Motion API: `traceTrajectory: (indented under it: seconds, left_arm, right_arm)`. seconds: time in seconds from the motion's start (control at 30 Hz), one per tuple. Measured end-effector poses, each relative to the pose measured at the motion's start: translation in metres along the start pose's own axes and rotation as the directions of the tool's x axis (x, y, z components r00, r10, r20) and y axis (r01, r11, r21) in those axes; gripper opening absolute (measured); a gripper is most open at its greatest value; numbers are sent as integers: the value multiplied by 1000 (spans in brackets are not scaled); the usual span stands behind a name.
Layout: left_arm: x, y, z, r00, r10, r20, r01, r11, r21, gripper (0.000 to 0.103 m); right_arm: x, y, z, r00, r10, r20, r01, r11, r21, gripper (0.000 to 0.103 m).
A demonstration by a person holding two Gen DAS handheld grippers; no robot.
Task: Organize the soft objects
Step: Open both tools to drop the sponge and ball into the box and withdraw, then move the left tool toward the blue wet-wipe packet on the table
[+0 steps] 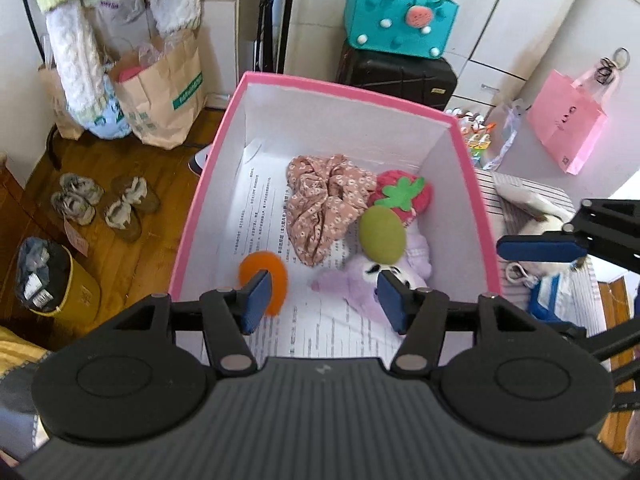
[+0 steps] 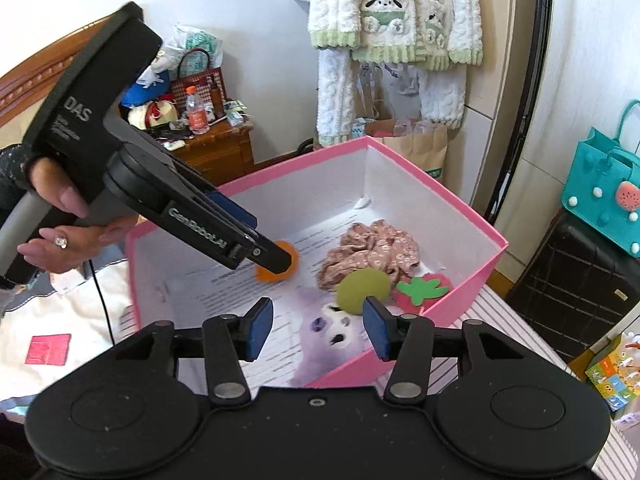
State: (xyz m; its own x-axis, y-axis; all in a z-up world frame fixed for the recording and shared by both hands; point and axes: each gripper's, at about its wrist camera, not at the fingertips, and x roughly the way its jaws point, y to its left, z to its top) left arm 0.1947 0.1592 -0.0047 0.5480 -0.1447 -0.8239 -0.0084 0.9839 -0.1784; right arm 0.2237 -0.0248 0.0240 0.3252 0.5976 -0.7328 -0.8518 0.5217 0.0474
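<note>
A pink box (image 1: pixel 208 184) with white walls and printed paper on its floor holds a floral fabric piece (image 1: pixel 324 208), a red strawberry plush (image 1: pixel 404 196), a green ball (image 1: pixel 382 234), a purple plush animal (image 1: pixel 360 288) and an orange round piece (image 1: pixel 276 276). My left gripper (image 1: pixel 325 305) hangs open above the box's near end with nothing between its blue pads. In the right wrist view the left gripper (image 2: pixel 276 262) points down at the orange piece (image 2: pixel 294 258). My right gripper (image 2: pixel 319 328) stands open over the purple plush (image 2: pixel 320 326), apart from it.
Paper bags (image 1: pixel 160 96), shoes (image 1: pixel 104 204) and a yellow bin (image 1: pixel 60 280) stand on the wooden floor to the left. Behind the box a teal felt bag (image 1: pixel 400 16) sits on a black suitcase (image 1: pixel 396 76). The box rests on a striped bed cover (image 2: pixel 500 320). A cluttered nightstand (image 2: pixel 216 148) stands behind.
</note>
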Motion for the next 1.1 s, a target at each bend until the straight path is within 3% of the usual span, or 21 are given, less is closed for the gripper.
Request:
traceTrajectory:
  seconds: [0.43,0.6,0.83,0.93,1.1]
  left_arm:
    - [-77,-20,-36,998,14,63,-20,995,101,66]
    - [-104,-29,-58,995,3,96,-16,990,139,74]
    - [-127,-44,-80,994,-31,109,12,985,172,77]
    - [-136,-53,-86,991,-30,131,6,983,186,89]
    - [-151,-73,-97,984,-34,176,-9,971,239,93]
  right_arm:
    - [-51,39,-14,998,52,26,-52,999,-5,60]
    - [-79,54,-21,998,45,53,-44,999,-21,70]
    - [-118,72,-38,995,25,101,-21,999,-45,75]
    - [-131,79,-47,993,17,114,-11,999,-53,79]
    - [-152,86,-60,991,-7,132,16,997,-70,81]
